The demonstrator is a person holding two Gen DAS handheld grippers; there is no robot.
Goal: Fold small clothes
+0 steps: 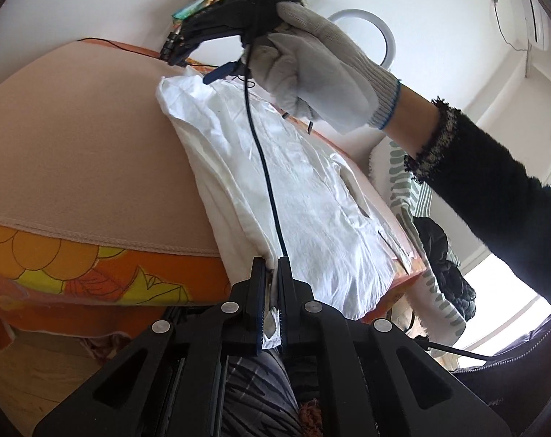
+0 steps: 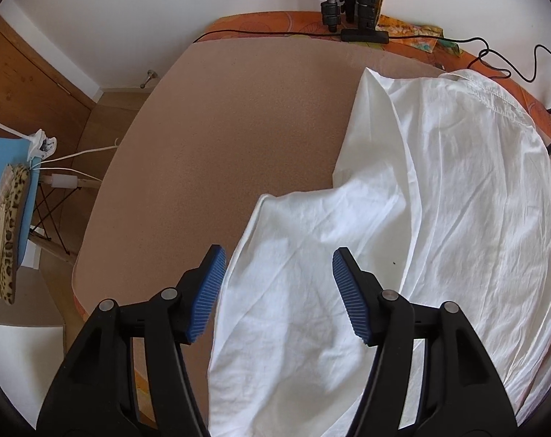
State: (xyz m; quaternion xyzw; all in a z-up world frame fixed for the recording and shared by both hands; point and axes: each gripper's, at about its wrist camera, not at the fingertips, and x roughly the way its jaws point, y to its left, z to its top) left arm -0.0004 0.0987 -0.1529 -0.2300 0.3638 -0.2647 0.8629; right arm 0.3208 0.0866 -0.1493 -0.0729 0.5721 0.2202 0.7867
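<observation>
White shirt (image 2: 439,189) lay spread on the counter (image 2: 239,127). Our left gripper (image 1: 272,273) pinched its hem; right gripper (image 2: 279,273) hovered above the shirt, jaws spread. We judged: lift evenly, keeping hem taut.

White garment (image 2: 439,189), thin and creased, with a stitched hem along the far edge. Spread mostly flat over the pinkish pad, one part folded across the middle. Near corner lifted off the surface, pinched and bunched, hanging over the pad's front edge.
</observation>
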